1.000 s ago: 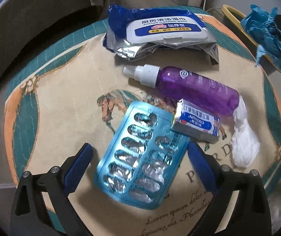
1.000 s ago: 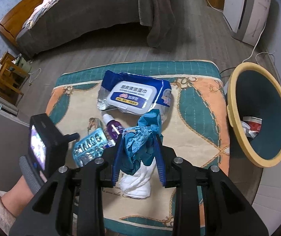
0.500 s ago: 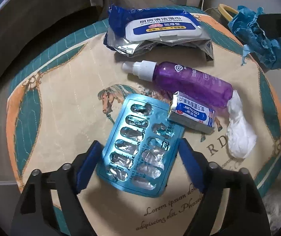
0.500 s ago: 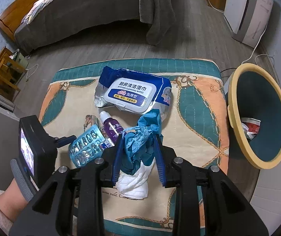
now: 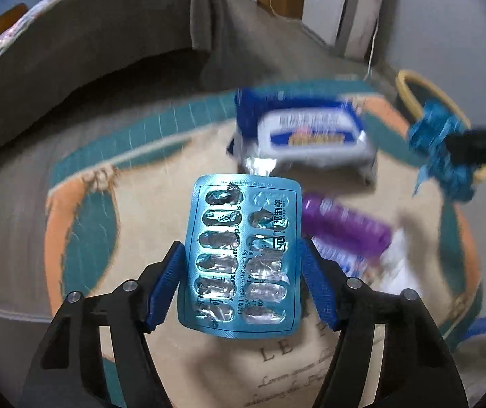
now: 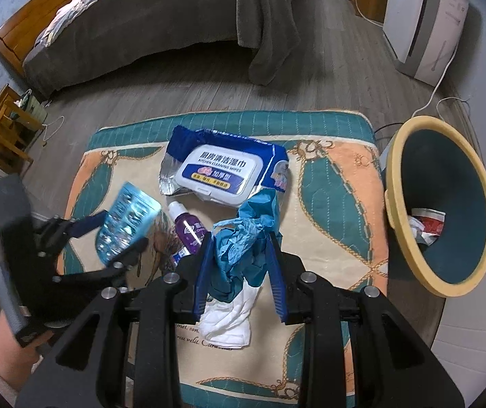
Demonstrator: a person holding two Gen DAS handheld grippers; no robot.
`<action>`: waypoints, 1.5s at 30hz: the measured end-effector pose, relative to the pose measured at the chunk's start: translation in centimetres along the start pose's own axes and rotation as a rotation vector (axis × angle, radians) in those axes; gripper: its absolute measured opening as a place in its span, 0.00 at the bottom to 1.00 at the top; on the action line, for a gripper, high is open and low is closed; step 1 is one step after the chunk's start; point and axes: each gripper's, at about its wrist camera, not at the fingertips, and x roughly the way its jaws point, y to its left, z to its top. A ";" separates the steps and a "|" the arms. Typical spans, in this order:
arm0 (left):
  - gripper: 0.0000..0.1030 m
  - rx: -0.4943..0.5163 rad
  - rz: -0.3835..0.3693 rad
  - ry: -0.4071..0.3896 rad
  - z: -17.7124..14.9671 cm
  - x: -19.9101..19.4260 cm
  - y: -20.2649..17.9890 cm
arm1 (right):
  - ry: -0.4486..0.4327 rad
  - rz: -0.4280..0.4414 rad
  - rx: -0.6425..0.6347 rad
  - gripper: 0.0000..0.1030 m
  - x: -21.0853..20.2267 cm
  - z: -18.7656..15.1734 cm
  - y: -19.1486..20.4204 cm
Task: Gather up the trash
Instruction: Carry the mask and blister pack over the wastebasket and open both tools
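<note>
Left gripper (image 5: 243, 278): its blue pads are pressed against both long edges of the blister pack (image 5: 243, 255), which is held clear of the mat with its emptied foil pockets facing the camera. In the right wrist view the same pack (image 6: 129, 221) sits tilted between the left gripper's fingers (image 6: 106, 238).

Right gripper (image 6: 241, 275): its pads are clamped on the crumpled blue glove (image 6: 246, 241), which bulges above the fingertips. In the left wrist view the glove (image 5: 443, 156) hangs at the far right, close to the bin's rim.

Directly below the right gripper, a white tissue (image 6: 229, 316) lies on the patterned mat (image 6: 331, 204). Just beyond, the purple spray bottle (image 6: 190, 229) lies on its side, with a small blue-and-white box partly visible against it. Farther on, the wet-wipes pack (image 6: 222, 170) lies flat near the mat's far edge.

To the right of the mat stands the yellow-rimmed bin (image 6: 392, 176), with crumpled paper scraps (image 6: 426, 224) at its bottom. The bed (image 6: 140, 27) occupies the background.
</note>
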 end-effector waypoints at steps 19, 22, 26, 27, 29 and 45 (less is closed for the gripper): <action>0.67 0.054 -0.101 -0.103 1.2 -4.3 -4.8 | -0.123 -0.054 0.057 0.29 -4.1 1.7 -3.4; 0.67 0.077 -0.110 -0.104 1.2 -4.4 -6.2 | -0.152 -0.052 0.052 0.29 -5.1 1.9 -3.7; 0.67 0.099 -0.118 -0.116 1.5 -4.8 -7.9 | -0.183 -0.057 0.039 0.29 -6.1 2.2 -4.2; 0.67 0.098 -0.117 -0.118 1.6 -5.0 -8.4 | -0.189 -0.063 0.035 0.29 -6.3 2.2 -4.5; 0.67 0.093 -0.118 -0.116 1.9 -4.9 -9.0 | -0.191 -0.077 0.031 0.29 -6.4 2.3 -5.2; 0.67 0.194 -0.184 -0.129 6.2 -5.2 -17.4 | -0.150 -0.182 0.156 0.29 -6.9 1.3 -17.8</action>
